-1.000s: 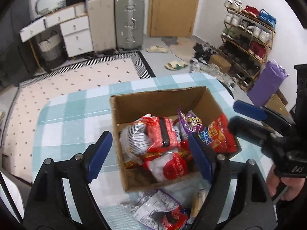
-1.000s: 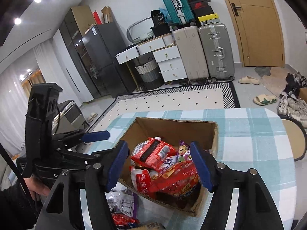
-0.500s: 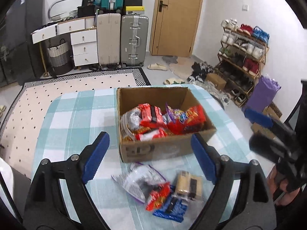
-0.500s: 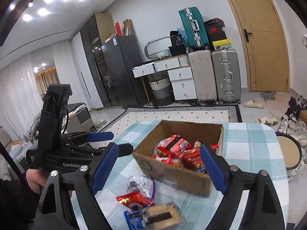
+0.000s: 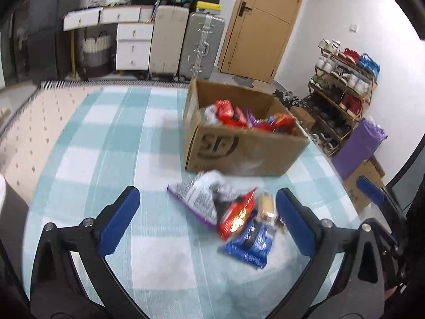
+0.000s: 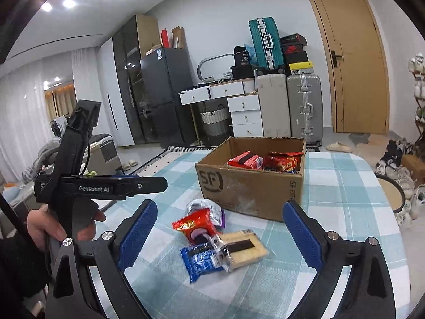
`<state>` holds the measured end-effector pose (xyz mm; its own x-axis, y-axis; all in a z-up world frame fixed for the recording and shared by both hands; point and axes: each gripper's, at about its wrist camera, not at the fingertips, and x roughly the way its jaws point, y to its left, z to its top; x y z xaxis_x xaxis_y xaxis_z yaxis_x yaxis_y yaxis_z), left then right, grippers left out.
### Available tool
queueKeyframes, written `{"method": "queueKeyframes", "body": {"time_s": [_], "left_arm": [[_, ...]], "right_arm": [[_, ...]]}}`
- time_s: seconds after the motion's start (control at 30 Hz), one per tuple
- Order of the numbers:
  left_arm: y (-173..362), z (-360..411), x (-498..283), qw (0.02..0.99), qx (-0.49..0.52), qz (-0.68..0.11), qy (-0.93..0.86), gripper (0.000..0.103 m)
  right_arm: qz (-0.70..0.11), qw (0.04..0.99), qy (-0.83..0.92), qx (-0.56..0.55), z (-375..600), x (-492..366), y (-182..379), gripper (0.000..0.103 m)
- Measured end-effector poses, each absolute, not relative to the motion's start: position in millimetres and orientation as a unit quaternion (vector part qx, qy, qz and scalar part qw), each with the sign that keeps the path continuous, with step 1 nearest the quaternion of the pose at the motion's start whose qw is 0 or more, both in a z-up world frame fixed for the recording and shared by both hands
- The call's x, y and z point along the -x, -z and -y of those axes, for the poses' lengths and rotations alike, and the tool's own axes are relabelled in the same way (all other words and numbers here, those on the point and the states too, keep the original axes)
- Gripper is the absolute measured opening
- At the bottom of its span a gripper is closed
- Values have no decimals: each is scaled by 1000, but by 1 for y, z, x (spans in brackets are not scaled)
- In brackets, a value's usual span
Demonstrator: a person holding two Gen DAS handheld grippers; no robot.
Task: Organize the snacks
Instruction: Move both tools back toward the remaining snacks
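Observation:
An open cardboard box (image 5: pixel 244 146) (image 6: pixel 249 188) with several snack packets in it stands on the teal checked table (image 5: pixel 106 146). In front of it lie a white-and-purple packet (image 5: pixel 196 199) (image 6: pixel 209 207), a red packet (image 5: pixel 235 215) (image 6: pixel 195 224), a blue packet (image 5: pixel 252 242) (image 6: pixel 202 261) and a tan cracker packet (image 5: pixel 267 207) (image 6: pixel 244 250). My left gripper (image 5: pixel 207 195) hovers short of this pile, its jaws opening wide with nothing gripped. My right gripper (image 6: pixel 219 208) faces the pile from the other side, jaws also opening and empty. A hand (image 6: pixel 45 226) holds the left gripper.
Suitcases (image 6: pixel 289 106) and white drawers (image 6: pixel 245 117) line the far wall beside a wooden door (image 6: pixel 356 61). A shoe rack (image 5: pixel 342 93) and a purple bag (image 5: pixel 358 146) stand right of the table. A round stool (image 6: pixel 393 194) sits by the table's right edge.
Both grippers have drawn back from above the box toward the near side of the table, and their jaws have spread wider. The loose packets in front of the box have come fully into view.

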<state>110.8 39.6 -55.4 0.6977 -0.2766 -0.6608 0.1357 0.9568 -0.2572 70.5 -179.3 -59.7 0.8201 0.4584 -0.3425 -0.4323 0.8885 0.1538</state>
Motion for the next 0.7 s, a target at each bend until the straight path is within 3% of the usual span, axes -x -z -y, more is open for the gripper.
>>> {"method": "queueKeyframes", "body": {"time_s": [0.37,0.7], "left_arm": [[115,-63,-124,891,131,-420,109,102],[124,-43,-186,879,95,-445,141,102]], "right_arm": [[-197,951,-231,-59,186,-82,90,99],[-212,942,-243,-89,194,-96,103,99]]}}
